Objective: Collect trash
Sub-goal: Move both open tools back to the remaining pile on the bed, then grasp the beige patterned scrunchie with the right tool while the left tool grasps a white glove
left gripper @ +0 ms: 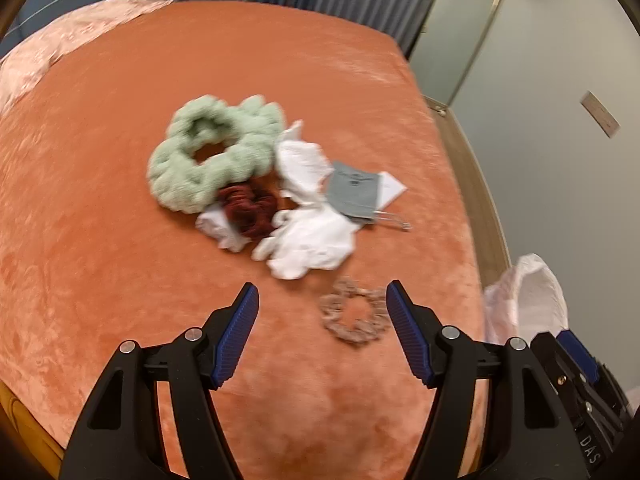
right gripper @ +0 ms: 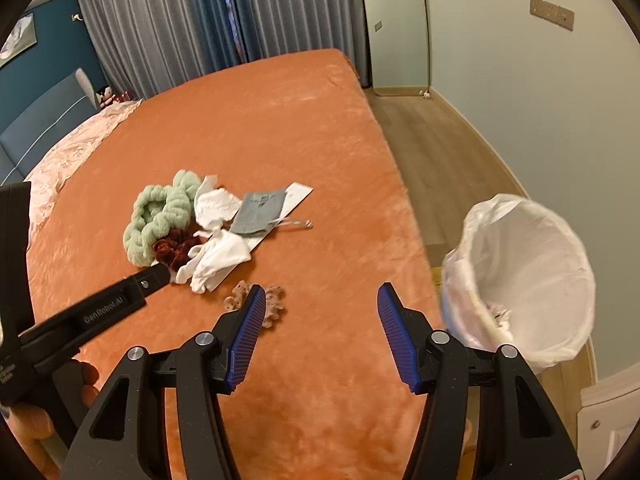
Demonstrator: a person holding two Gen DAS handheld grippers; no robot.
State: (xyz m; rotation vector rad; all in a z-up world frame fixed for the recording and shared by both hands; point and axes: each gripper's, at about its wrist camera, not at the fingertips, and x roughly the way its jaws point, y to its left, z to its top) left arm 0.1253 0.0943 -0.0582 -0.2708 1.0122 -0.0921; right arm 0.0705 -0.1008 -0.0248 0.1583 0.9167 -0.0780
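Observation:
A pile lies on the orange bedspread (left gripper: 120, 240): crumpled white tissues (left gripper: 308, 240) (right gripper: 218, 256), a green knitted ring (left gripper: 212, 152) (right gripper: 160, 216), a dark red scrunchie (left gripper: 248, 212) (right gripper: 172, 250), a grey card (left gripper: 352, 192) (right gripper: 260, 210) and white paper (left gripper: 390, 190). A beige scrunchie (left gripper: 356, 316) (right gripper: 256, 304) lies nearest. My left gripper (left gripper: 322, 298) is open and empty above the bed, short of the pile. My right gripper (right gripper: 322, 300) is open and empty near the bed's right edge. A bin with a white liner (right gripper: 520, 276) (left gripper: 528, 300) stands beside the bed at the right.
Wooden floor (right gripper: 432, 152) runs along the bed's right side by a pale wall. Grey curtains (right gripper: 168, 20) hang behind. A pink quilt (right gripper: 72, 148) covers the bed's far left. The left gripper's body (right gripper: 80, 320) crosses the right wrist view at lower left.

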